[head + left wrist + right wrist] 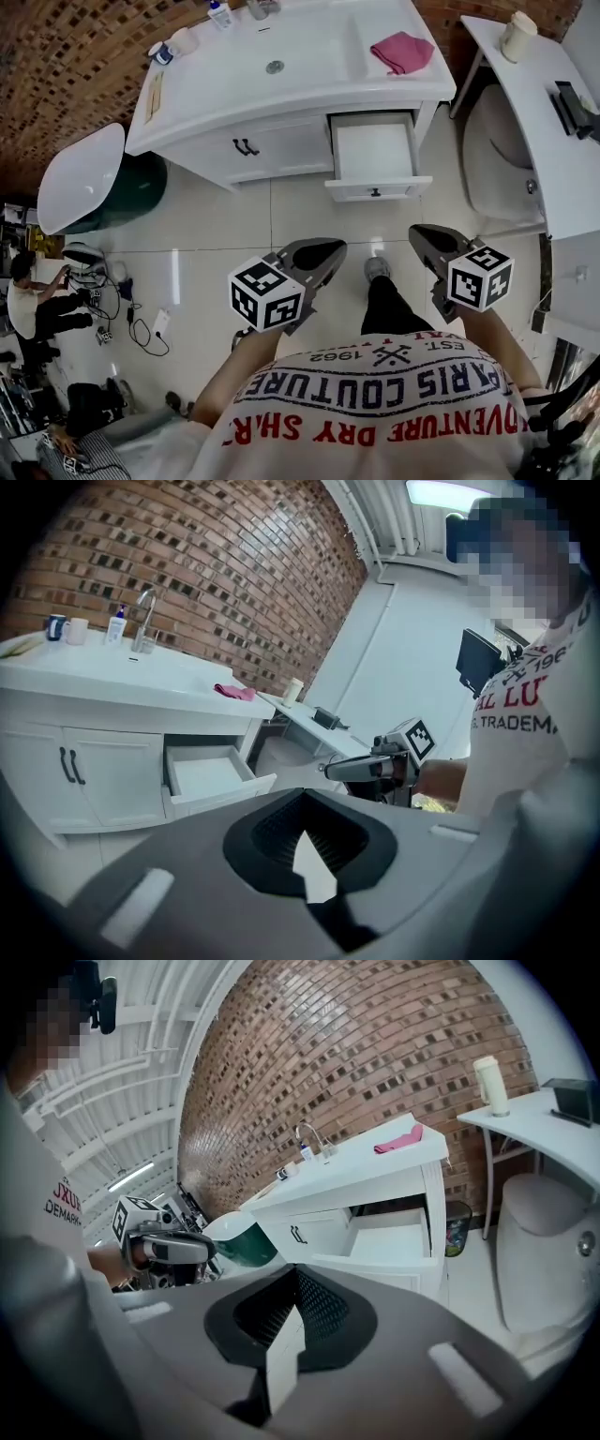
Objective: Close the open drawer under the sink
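Observation:
The white drawer [375,155] stands pulled out and empty under the right end of the white sink vanity [281,98]. It also shows in the left gripper view [208,775] and the right gripper view [398,1241]. My left gripper [317,255] [305,841] and right gripper [433,242] [295,1321] hang side by side over the floor tiles, well short of the drawer front. Both have their jaws together with nothing between them. Each gripper shows in the other's view: the right gripper [361,769] and the left gripper [178,1248].
A pink cloth [401,51] lies on the counter, with bottles [220,13] and a cup [184,40] near the faucet [255,7]. Double cabinet doors [246,147] sit left of the drawer. A green-and-white tub [80,178] stands left, a toilet [502,150] and a white shelf [553,122] right.

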`<control>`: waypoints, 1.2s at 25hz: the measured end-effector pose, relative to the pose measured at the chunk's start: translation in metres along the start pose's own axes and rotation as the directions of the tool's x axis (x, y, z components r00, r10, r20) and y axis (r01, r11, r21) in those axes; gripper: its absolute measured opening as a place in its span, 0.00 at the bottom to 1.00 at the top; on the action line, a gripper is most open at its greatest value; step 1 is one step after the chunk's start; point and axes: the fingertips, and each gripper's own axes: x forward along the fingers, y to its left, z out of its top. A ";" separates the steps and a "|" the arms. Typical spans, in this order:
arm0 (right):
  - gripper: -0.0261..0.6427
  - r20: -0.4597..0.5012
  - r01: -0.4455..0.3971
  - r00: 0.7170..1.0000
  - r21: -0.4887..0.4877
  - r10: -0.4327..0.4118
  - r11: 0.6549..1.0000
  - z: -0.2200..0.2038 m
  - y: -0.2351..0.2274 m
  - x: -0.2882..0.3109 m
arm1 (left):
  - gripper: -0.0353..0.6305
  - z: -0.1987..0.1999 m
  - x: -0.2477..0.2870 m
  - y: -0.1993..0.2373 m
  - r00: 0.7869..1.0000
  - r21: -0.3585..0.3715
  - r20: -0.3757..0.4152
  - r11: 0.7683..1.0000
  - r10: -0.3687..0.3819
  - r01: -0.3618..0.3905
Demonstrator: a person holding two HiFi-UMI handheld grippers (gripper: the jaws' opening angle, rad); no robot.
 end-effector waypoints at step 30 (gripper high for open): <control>0.05 -0.236 0.318 0.931 0.159 -0.277 0.935 -0.075 -0.221 0.140 | 0.03 0.020 0.075 0.102 0.994 -0.172 -0.111 0.984 0.015 -0.034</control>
